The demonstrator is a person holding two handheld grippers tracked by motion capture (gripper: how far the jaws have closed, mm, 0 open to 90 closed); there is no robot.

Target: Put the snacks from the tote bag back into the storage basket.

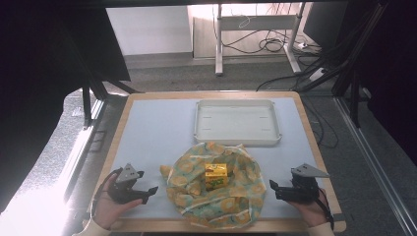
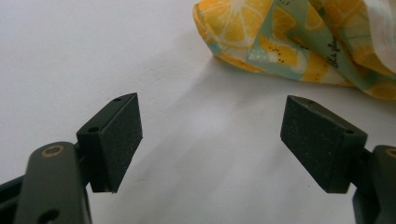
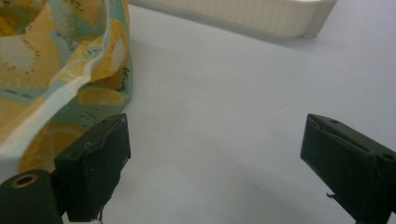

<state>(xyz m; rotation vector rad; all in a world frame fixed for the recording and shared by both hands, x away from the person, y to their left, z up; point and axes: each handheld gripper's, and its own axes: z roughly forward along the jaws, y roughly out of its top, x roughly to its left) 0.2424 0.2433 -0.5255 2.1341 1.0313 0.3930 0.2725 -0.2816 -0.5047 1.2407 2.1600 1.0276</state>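
Honestly, both tongs, left [image 1: 147,192] and right [image 1: 273,189], sit wide apart and empty, flanking the lemon-print cloth [image 1: 216,189] near the table's front edge, yellow box [image 1: 216,176] in its middle. I'd pinch opposite hems low, then fold inward evenly.

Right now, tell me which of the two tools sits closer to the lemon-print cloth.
The left tool: its tips nearly reach the corner of the cloth that juts out on that side. The right tool stands apart from the cloth's edge.
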